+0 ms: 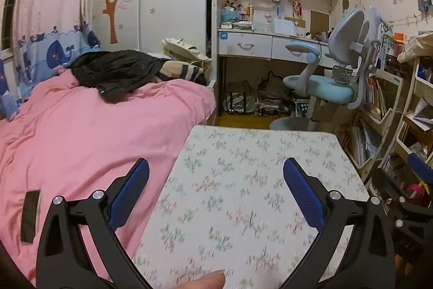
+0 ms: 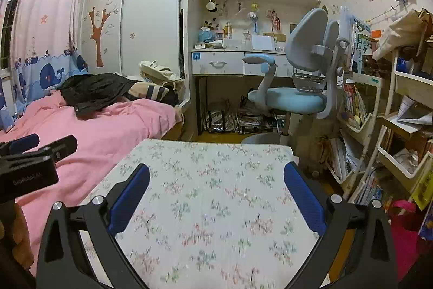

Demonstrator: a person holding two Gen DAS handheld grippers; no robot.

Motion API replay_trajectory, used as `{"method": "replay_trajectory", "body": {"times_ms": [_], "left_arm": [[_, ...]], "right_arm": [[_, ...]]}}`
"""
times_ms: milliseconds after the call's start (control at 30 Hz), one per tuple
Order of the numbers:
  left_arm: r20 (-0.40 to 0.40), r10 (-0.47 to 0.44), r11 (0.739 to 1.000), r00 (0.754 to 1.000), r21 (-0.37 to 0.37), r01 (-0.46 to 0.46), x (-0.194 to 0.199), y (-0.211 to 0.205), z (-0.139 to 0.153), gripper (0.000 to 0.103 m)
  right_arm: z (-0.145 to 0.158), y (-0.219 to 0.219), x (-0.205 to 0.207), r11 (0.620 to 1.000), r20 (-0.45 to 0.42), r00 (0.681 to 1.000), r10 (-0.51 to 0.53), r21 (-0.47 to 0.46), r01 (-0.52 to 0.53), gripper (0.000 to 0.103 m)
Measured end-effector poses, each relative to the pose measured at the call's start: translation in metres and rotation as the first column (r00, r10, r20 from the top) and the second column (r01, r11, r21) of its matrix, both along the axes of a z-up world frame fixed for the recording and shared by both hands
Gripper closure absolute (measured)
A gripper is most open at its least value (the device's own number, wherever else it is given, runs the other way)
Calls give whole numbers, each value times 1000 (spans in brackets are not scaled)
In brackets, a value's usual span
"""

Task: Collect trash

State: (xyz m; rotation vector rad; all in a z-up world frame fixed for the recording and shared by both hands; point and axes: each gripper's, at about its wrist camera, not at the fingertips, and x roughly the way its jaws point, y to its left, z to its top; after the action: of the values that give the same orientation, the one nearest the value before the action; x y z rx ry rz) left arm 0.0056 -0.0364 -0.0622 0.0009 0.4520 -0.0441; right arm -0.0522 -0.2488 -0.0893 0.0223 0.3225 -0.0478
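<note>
1. Left wrist view. Left gripper (image 1: 216,175): jaws spread wide, nothing between the blue pads, held above the flower-patterned desk (image 1: 257,153). The desk top in sight carries no loose item. Pink bed (image 1: 81,132) touches the desk on the left, with a black garment (image 1: 113,69) heaped at its far end and a dark flat rectangle (image 1: 30,216) lying on the cover nearer by. A fingertip (image 1: 208,281) shows at the bottom edge.

2. Right wrist view. Right gripper (image 2: 216,176): jaws likewise wide apart and empty, over the same desk (image 2: 216,153). The left gripper's body shows at the left edge. Blue chair (image 2: 292,96) beyond the desk; crowded shelf rack (image 2: 400,88) on the right, a pink object (image 2: 403,210) low beside it.

3. Task item. No trash can be identified in either view; neither gripper holds any.

4. Step, as judged: between pickups, or finished, with both grippers free.

5. Next move, as judged: scan the bed, floor and shelf side for a remaining piece, then lower one open gripper over it.
</note>
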Motion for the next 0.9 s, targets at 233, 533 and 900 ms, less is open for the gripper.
{"method": "replay_trajectory", "body": {"times_ms": [233, 533, 900], "left_arm": [[10, -33, 999, 999, 17, 33, 31, -17, -3, 7], [-49, -39, 999, 998, 6, 39, 44, -22, -22, 7], [-37, -29, 1000, 999, 7, 29, 42, -15, -19, 7]], "right_arm": [[-1, -6, 26, 999, -16, 1000, -4, 37, 4, 8], [-1, -7, 34, 999, -34, 999, -7, 38, 8, 8], [-3, -6, 40, 999, -51, 999, -7, 36, 9, 8]]}}
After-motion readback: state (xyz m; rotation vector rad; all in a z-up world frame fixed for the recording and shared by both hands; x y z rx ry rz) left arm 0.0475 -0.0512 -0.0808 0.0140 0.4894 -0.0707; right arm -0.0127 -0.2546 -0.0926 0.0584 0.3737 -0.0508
